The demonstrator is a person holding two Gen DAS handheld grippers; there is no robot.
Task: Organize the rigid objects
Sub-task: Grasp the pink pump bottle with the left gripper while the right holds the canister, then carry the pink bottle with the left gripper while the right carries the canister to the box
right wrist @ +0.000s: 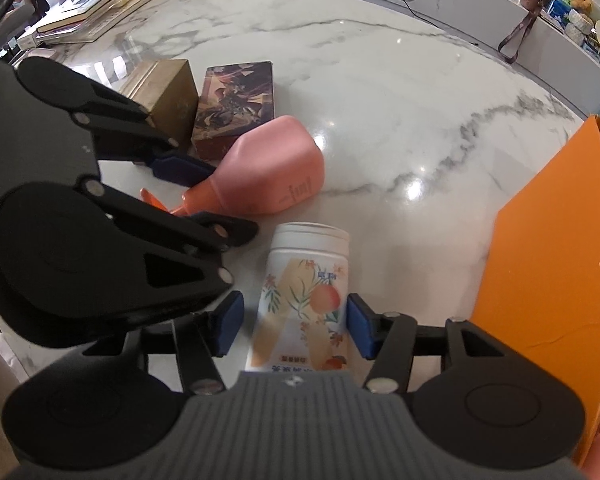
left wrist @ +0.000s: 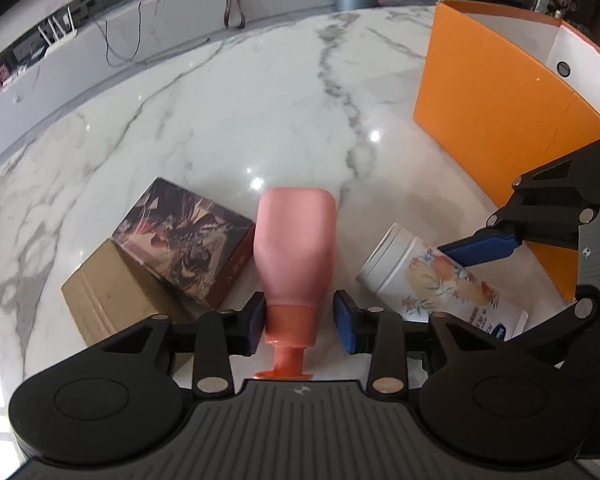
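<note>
Left wrist view: scene read left to right, on a glossy white marble table (left wrist: 260, 92) with grey veins.
Carton (left wrist: 108, 296): plain brown corrugated cardboard, rectangular, matte; lies flat at far left, touching the printed box.
Printed box (left wrist: 184, 240): rigid rectangular box, dark swirling artwork on its top face, red side panel; sits between carton and bottle.
Bottle (left wrist: 296, 248): pink, matte, smooth plastic; broad flat-sided body narrowing to a darker orange neck and flared cap; lies on the table, neck toward the camera.
Left gripper (left wrist: 300, 320): blue rubbery pads on black arms; left pad touches the bottle's neck, right pad stands just clear of it. Jaws not clamped; neck between them.
Jar (left wrist: 432, 276): white cylinder, ribbed lid, peach-and-leaf print; lies on its side, right of the bottle.
Orange box (left wrist: 492, 112): large open paperboard box, orange outside, white inside, thin upright walls; far right.

Right wrist view: same things, other angle.
Left gripper (right wrist: 196, 188): straddles the bottle (right wrist: 268, 172) neck; carton (right wrist: 168, 92) and printed box (right wrist: 236, 104) behind it.
Right gripper (right wrist: 294, 328): blue pads either side of the jar (right wrist: 304, 292); a gap shows at the left pad, contact at the right pad cannot be told. Released, jar between the jaws.
Orange box (right wrist: 552, 264): smooth wall, just right of the right gripper.
</note>
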